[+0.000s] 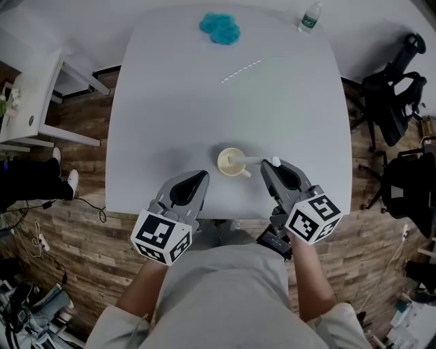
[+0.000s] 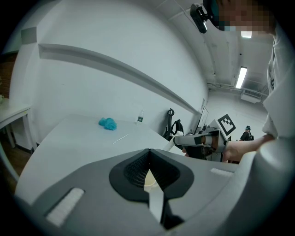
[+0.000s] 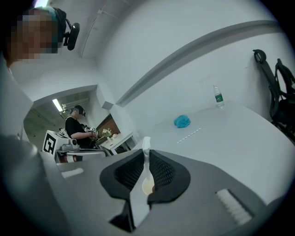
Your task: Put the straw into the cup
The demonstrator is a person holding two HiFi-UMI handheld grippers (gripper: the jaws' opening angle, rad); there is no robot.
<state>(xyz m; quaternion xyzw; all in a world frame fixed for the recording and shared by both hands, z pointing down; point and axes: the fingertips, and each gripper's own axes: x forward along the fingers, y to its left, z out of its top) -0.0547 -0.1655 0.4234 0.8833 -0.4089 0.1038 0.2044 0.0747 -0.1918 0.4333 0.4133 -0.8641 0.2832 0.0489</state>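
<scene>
A cream paper cup (image 1: 233, 162) stands near the front edge of the pale grey table (image 1: 163, 102). My right gripper (image 1: 269, 163) is just to the right of it, shut on a white straw (image 1: 255, 161). The straw runs left, and its far end is over or inside the cup's mouth. In the right gripper view the straw (image 3: 146, 154) stands pinched between the black pads, with the cup (image 3: 147, 185) showing below. My left gripper (image 1: 203, 177) rests to the cup's lower left, jaws shut with nothing in them. Part of the cup (image 2: 150, 182) shows past its jaws.
A second white straw (image 1: 240, 71) lies on the far half of the table. A blue crumpled cloth (image 1: 219, 27) and a water bottle (image 1: 310, 17) are near the far edge. A black office chair (image 1: 395, 95) stands to the right and a white side table (image 1: 34, 88) to the left.
</scene>
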